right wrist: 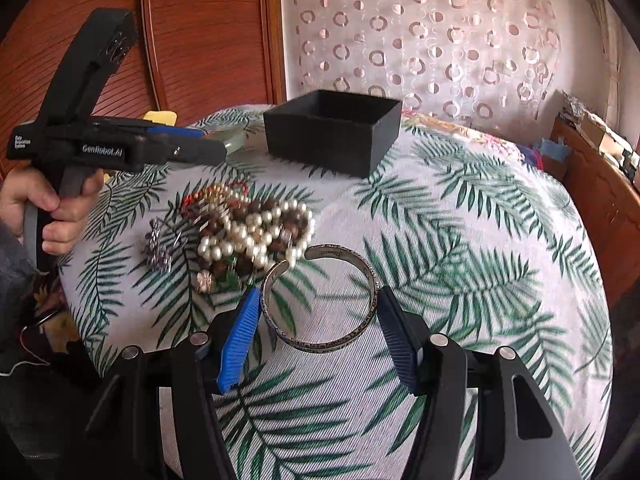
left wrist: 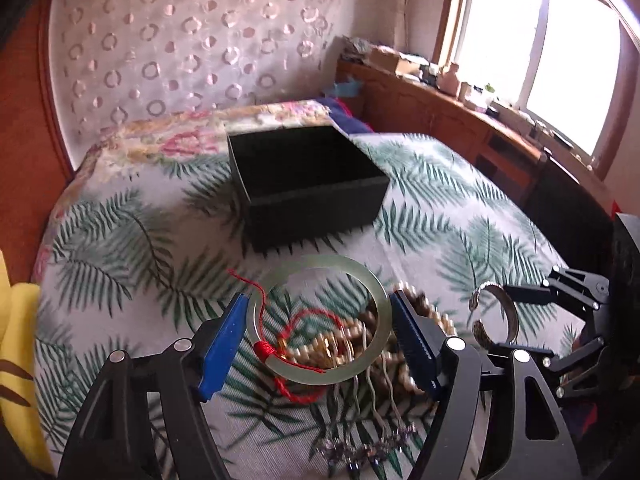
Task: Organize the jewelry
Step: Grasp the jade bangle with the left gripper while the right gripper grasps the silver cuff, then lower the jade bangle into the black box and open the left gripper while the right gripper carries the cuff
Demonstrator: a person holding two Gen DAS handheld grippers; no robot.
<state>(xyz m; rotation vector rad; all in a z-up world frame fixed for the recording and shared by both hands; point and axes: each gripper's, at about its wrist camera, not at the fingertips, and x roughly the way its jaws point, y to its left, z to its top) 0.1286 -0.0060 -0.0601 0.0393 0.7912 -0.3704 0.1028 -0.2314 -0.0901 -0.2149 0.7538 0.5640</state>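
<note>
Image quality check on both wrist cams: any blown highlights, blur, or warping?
Left wrist view: the window at upper right is blown out to white, and the jewelry pile behind the jade bangle is smeared by motion blur. Right wrist view: evenly lit, with crisp engraving on the silver cuff bracelet. Both views: heavy fisheye bends the bed's palm-leaf bedspread into a dome.

The right gripper [right wrist: 318, 312] clamps a silver cuff [right wrist: 320, 344] between its blue pads [right wrist: 240, 340], above a palm-print cloth [right wrist: 460, 280]. Just beyond lies a heap of pearls and brown beads [right wrist: 252, 232]. A black box [right wrist: 332, 132] stands further back. At left, a hand [right wrist: 48, 208] holds the left gripper [right wrist: 222, 144] on a green bangle [right wrist: 234, 140].
</note>
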